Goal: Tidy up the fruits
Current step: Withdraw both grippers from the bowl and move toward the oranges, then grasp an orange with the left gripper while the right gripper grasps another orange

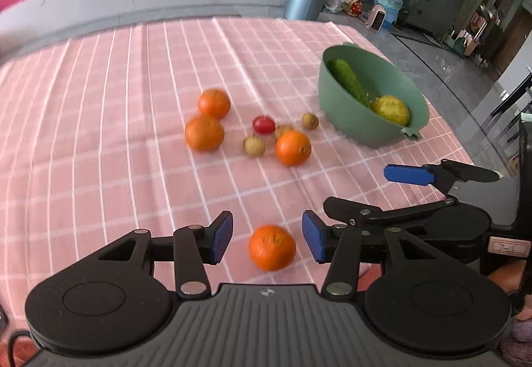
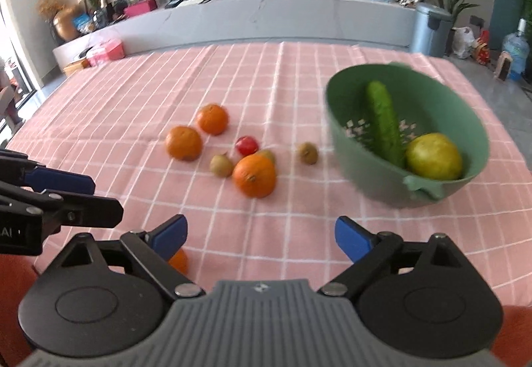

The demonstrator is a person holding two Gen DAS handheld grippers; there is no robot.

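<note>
My left gripper point(image 1: 267, 239) hangs open over the pink checked tablecloth point(image 1: 116, 121), and the nearest orange point(image 1: 272, 247) lies on the cloth between its blue pads, neither pad touching it. My right gripper point(image 2: 261, 235) is spread wide with only bare cloth between its fingers. Ahead, toward the middle of the cloth, lie three more oranges point(image 2: 254, 175), a red fruit point(image 2: 247, 145) and small brownish fruits point(image 2: 221, 165). The green bowl point(image 2: 349, 164), near the right edge, holds a cucumber point(image 2: 384, 121) and a yellow fruit point(image 2: 434, 156).
</note>
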